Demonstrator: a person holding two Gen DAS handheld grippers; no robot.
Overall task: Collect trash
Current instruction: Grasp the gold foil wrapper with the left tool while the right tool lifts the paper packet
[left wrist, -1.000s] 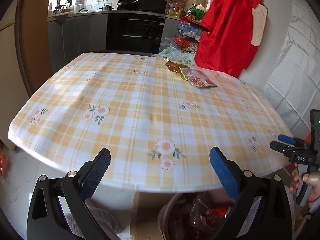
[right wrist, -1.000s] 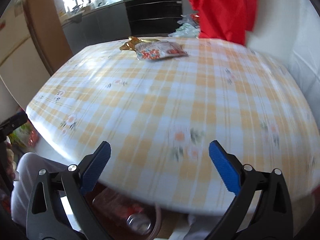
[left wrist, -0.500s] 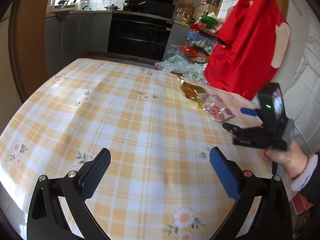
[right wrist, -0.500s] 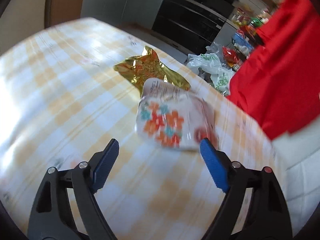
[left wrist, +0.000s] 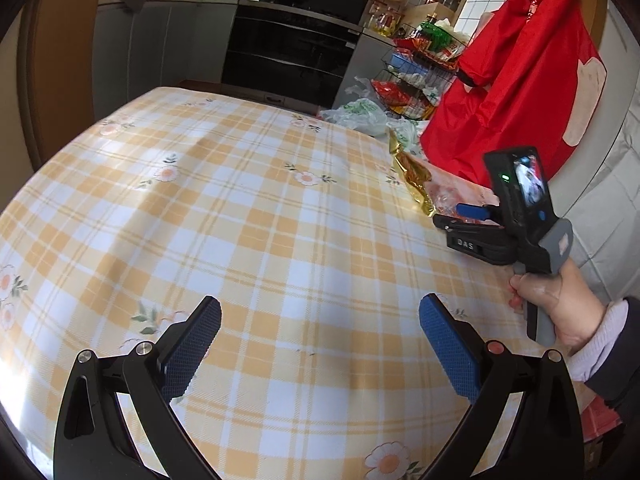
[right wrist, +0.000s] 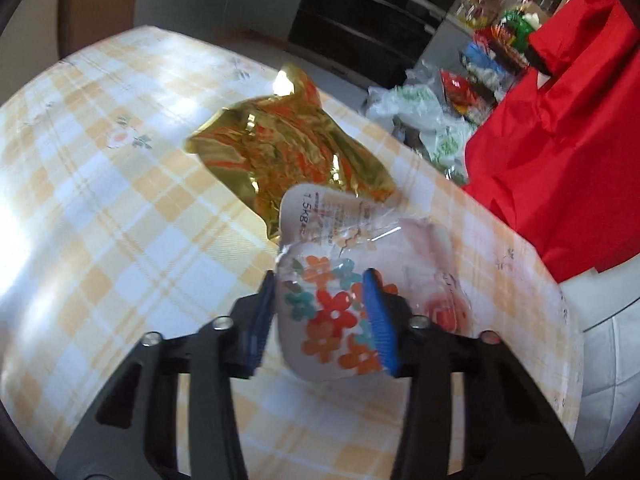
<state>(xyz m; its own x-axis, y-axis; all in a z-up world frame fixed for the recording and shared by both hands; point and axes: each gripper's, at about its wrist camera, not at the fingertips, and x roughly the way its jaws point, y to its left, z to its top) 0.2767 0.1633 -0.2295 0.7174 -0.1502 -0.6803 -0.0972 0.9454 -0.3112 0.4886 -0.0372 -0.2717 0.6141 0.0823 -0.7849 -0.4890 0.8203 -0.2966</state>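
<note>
A clear plastic bag (right wrist: 340,220) printed with orange and teal flowers lies at the far right of the yellow checked table (left wrist: 240,200), partly over a crumpled gold foil wrapper (right wrist: 280,148). My right gripper (right wrist: 320,280) is closing its jaws on the flowered bag, with a blue pad touching each side and the bag bunched between them. In the left wrist view the right gripper (left wrist: 456,216), held by a hand (left wrist: 560,300), sits against the flowered bag (left wrist: 448,192) beside the gold wrapper (left wrist: 412,176). My left gripper (left wrist: 320,312) hovers open and empty over the table's near middle.
A red cloth (left wrist: 512,80) hangs by the wall just behind the trash. A wire rack (left wrist: 420,60) of groceries and plastic bags (left wrist: 360,112) stand on the floor beyond the table's far edge. A black oven (left wrist: 288,52) and grey cabinets line the back.
The right gripper swept across the table to the flowered bag and narrowed its jaws around it. The left gripper moved forward from the table's near edge to over its middle.
</note>
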